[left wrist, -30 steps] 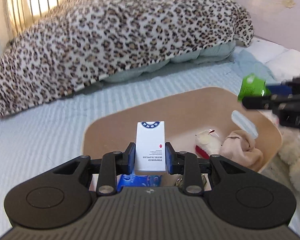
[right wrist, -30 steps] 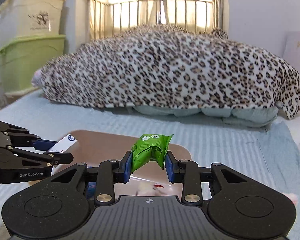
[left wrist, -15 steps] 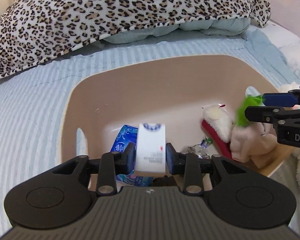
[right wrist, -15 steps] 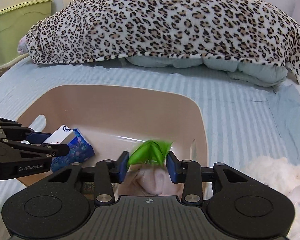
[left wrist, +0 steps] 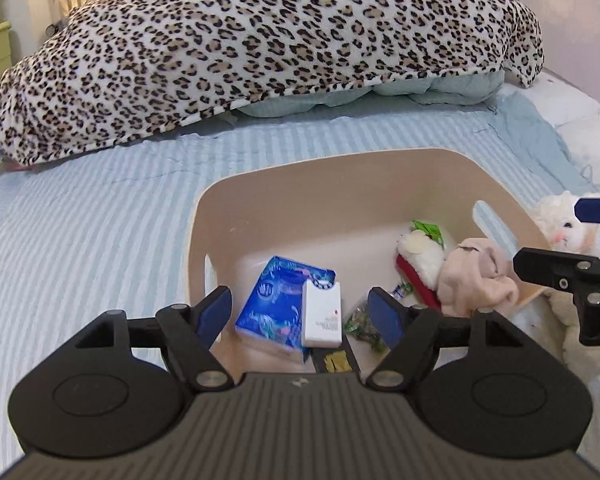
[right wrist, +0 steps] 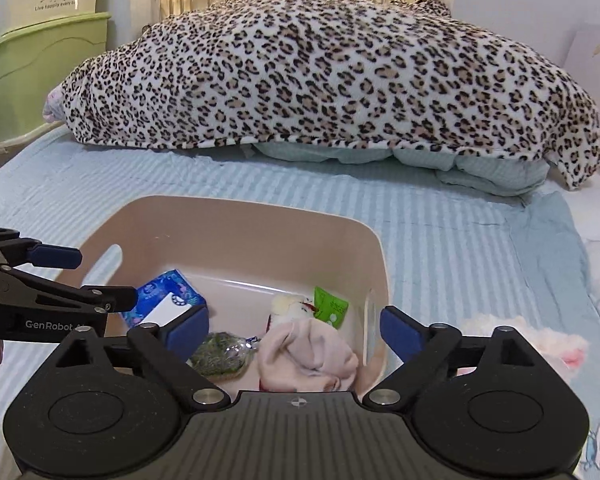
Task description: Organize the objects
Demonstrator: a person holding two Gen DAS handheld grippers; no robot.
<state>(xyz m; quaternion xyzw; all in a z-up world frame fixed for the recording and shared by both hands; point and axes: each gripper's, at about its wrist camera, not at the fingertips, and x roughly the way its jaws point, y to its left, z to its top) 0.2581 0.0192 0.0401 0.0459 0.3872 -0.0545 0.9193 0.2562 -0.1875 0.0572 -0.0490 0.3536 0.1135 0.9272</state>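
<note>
Beige bin holds white hotel-supplies box and green packet. Left gripper and right gripper both released, empty. White plush at 3 o'clock remains outside.

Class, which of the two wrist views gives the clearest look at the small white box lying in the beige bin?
The left wrist view: the white box lies unobstructed across the blue tissue pack, its whole face showing. In the right wrist view, only one end of the box peeks out behind a blue finger pad.
</note>
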